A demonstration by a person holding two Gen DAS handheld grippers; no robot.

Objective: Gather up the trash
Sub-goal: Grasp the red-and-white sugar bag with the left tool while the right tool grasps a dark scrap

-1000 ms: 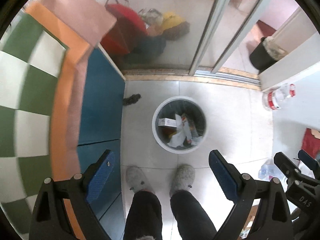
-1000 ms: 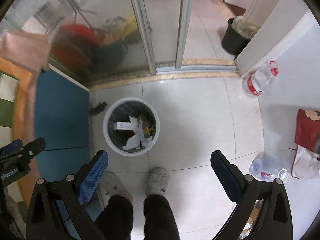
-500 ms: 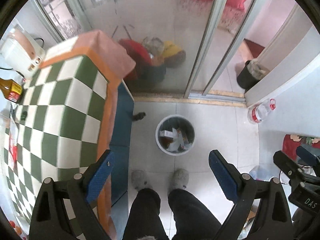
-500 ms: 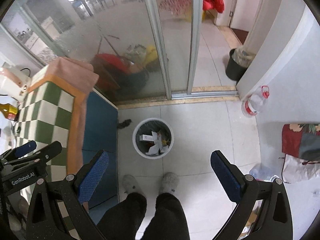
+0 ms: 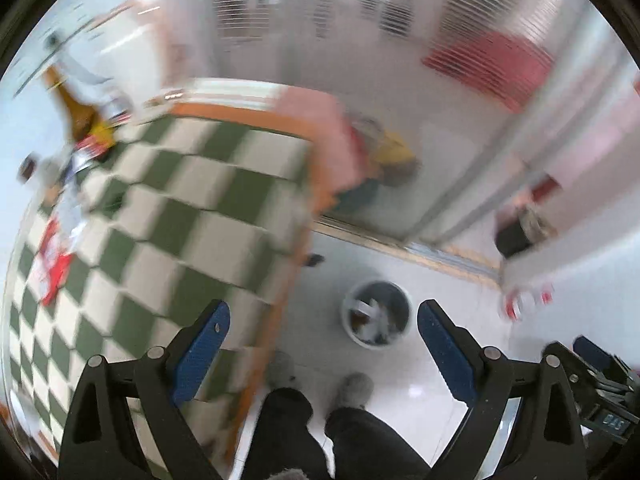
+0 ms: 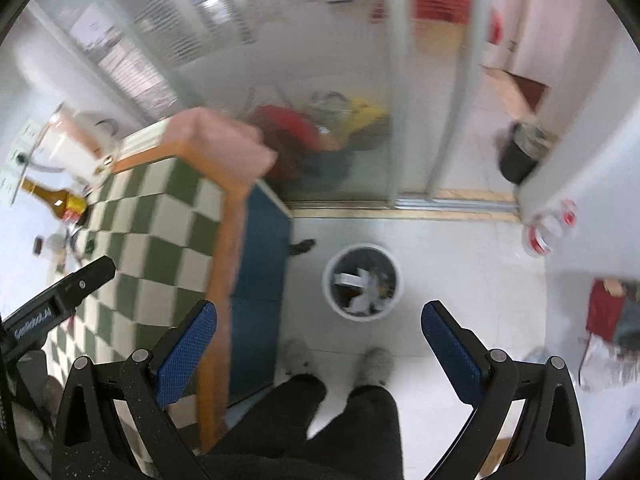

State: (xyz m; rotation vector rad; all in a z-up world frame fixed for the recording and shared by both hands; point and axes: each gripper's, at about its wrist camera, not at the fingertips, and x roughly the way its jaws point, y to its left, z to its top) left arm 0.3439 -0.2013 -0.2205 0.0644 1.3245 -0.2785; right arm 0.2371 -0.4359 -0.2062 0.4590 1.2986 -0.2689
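A white round trash bin [image 5: 377, 316] with paper scraps inside stands on the tiled floor, far below both grippers; it also shows in the right wrist view [image 6: 362, 282]. My left gripper [image 5: 324, 344] is open and empty, high above the table edge. My right gripper [image 6: 318, 344] is open and empty above the floor. A red and white wrapper [image 5: 52, 260] lies on the green checkered tablecloth [image 5: 180, 216] at the left. The view is motion-blurred.
A brown bottle [image 5: 76, 116] and small items stand at the table's far left; the bottle also shows in the right wrist view [image 6: 52, 198]. A plastic water bottle [image 6: 548, 228] lies by the right wall. A black bin [image 6: 520, 156] stands beyond the sliding glass door. The person's slippered feet [image 6: 336, 360] are below.
Both grippers have risen and swung left, away from the bin. The bin looks smaller, and more of the checkered table top with its items has come into view.
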